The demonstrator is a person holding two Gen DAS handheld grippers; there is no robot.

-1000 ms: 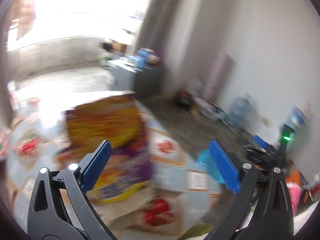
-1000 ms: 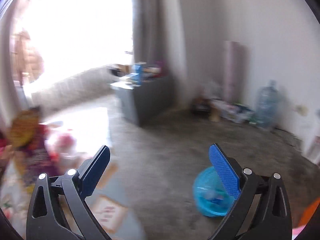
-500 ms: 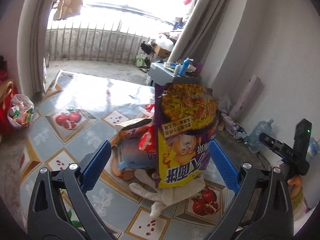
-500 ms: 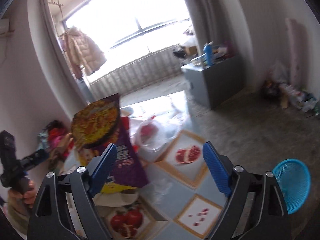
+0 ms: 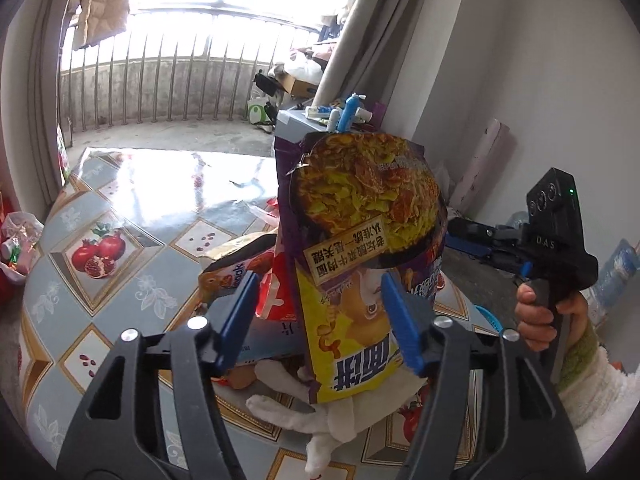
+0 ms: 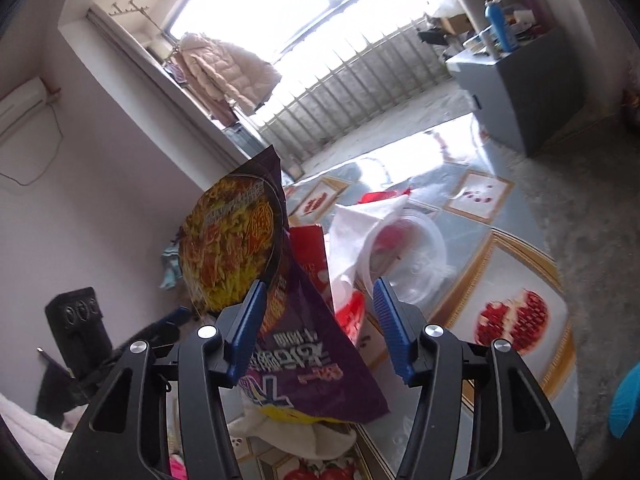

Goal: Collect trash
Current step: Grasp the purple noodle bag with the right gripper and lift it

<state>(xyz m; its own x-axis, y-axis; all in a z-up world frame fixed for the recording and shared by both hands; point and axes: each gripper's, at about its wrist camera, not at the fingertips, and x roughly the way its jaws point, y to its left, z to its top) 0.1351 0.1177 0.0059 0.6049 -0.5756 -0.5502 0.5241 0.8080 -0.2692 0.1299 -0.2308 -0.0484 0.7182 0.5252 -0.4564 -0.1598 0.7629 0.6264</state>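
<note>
Table (image 5: 120, 216): low, covered in a glossy blue-grey cloth printed with pomegranates and gold-bordered diamonds; it carries a heap of trash at its near side.

Grey cabinet (image 6: 516, 92): stands on the concrete floor beyond the table, with a blue bottle (image 6: 496, 24) and small clutter on top.

Noodle bag (image 5: 360, 248): large purple-and-yellow snack wrapper printed with a bowl of noodles, standing tall on the heap (the tallest piece of trash in both views). Seen also from the right wrist (image 6: 256, 280).

Left gripper (image 5: 320, 320): black frame, blue pads, jaws closing. The lower part of the noodle bag lies between them; the right pad overlaps the bag's face, the left pad stands apart from it, so no grip is established.

Right gripper (image 6: 320, 328): same build, jaws closing from the opposite side. The bag's purple back sits between the pads; whether the left pad touches it I cannot tell.

White cloth (image 5: 332, 420): limp, lies under the bag at the heap's base.

Clear plastic container (image 6: 404, 256): round, beside white paper, behind the bag in the right wrist view.

Orange snack packet (image 5: 236, 260): flat, left of the bag, partly beneath a red-and-white wrapper (image 5: 276, 292).

Hand (image 5: 540, 320): grips the right gripper's handle, fluffy sleeve at the wrist.

Blue basket (image 6: 626, 400): at the frame's right edge, on the floor.
</note>
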